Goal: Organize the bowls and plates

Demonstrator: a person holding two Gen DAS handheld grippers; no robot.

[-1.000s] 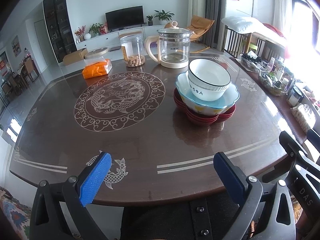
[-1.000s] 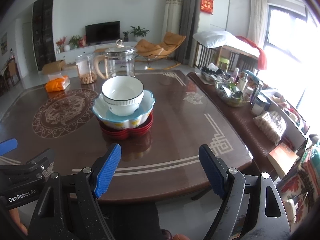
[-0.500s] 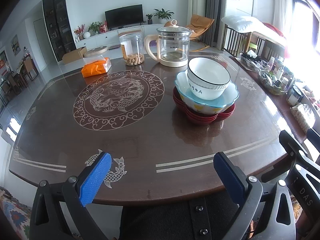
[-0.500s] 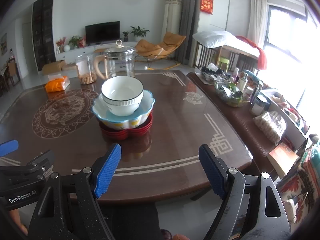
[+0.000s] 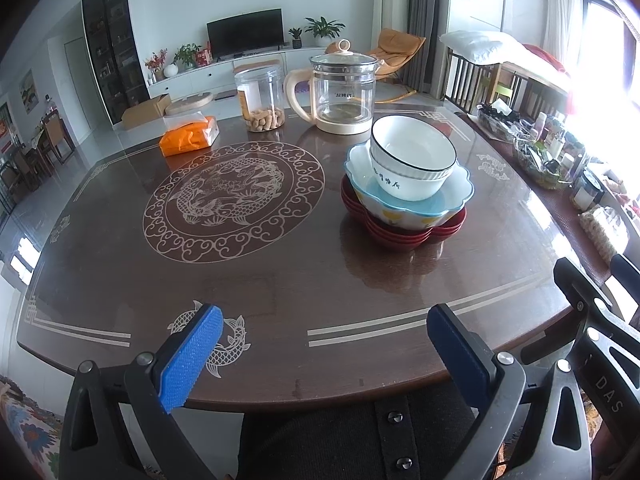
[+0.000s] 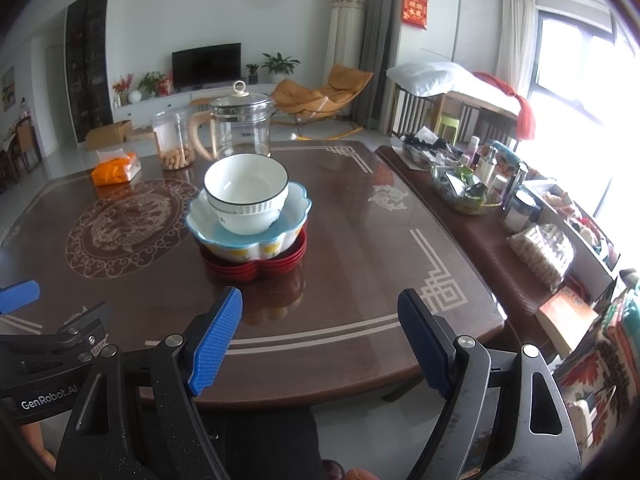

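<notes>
left gripper: mine, jaws spread wide, nothing in them, hanging over the near edge of the table
tissue pack: orange, far left side of table, well apart from the stack
peanut jar: clear, far side, just beside the glass kettle
stack: white bowl sits tilted inside the blue scalloped bowl, which sits on the red plates; all right of the dragon medallion, kettle just behind
right gripper: mine, jaws wide apart too, holding nothing, near table edge, pointed at the stack from the front
side bench: right of table, cluttered with bottles and a basket
step: I judge either the stacking is finished and I'm backed off, or nothing started; can't tell which from here
next move: if unstacking, I'd bring the right jaws forward to straddle the white bowl's rim, pinch one wall, lift straight up so the blue bowl doesn't drag
risk: tilted bowl, glossy glaze, could slip
</notes>
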